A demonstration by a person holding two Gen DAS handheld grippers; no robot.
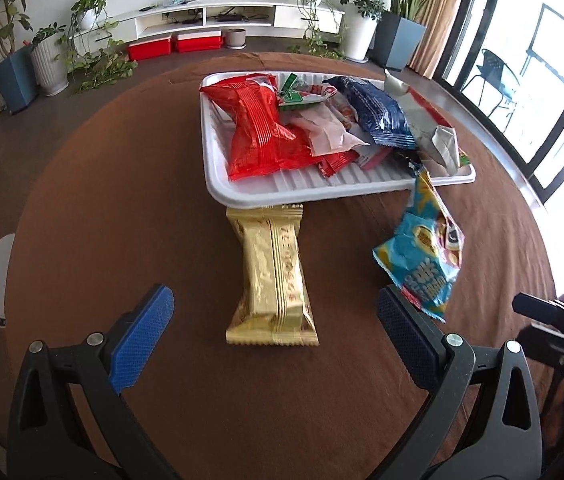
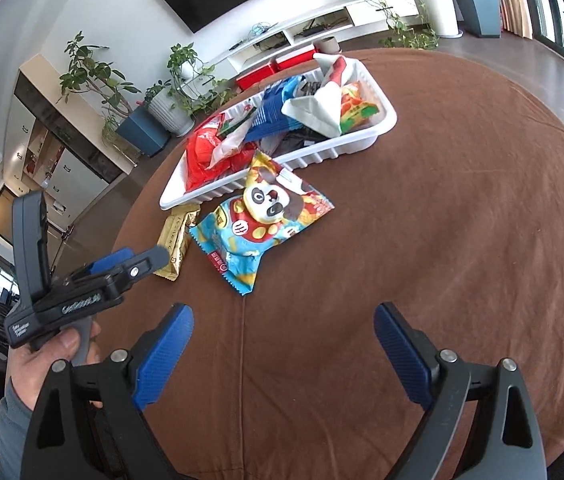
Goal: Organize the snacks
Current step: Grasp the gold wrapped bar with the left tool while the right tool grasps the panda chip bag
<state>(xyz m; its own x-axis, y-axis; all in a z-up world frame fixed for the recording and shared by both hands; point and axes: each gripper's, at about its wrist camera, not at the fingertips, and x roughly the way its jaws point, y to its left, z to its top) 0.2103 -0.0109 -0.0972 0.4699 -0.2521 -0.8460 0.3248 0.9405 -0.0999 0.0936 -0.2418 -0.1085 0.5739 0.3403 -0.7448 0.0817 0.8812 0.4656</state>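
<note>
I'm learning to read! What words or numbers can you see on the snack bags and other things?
Left gripper body: white brand lettering, too blurred to read for sure.
Blue panda bag: large characters, too blurred.
Gold packet: faint line of characters, unreadable.
Packets in the white tray: print too small.

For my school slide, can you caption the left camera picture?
Open left gripper hovers over a gold snack pack beside the full white tray.

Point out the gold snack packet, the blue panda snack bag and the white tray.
gold snack packet (image 1: 271, 276), left wrist view, middle of the wrapper along its seam.
blue panda snack bag (image 2: 265, 216), right wrist view, on the panda picture.
white tray (image 1: 306, 192), left wrist view, bare near rim.
</note>
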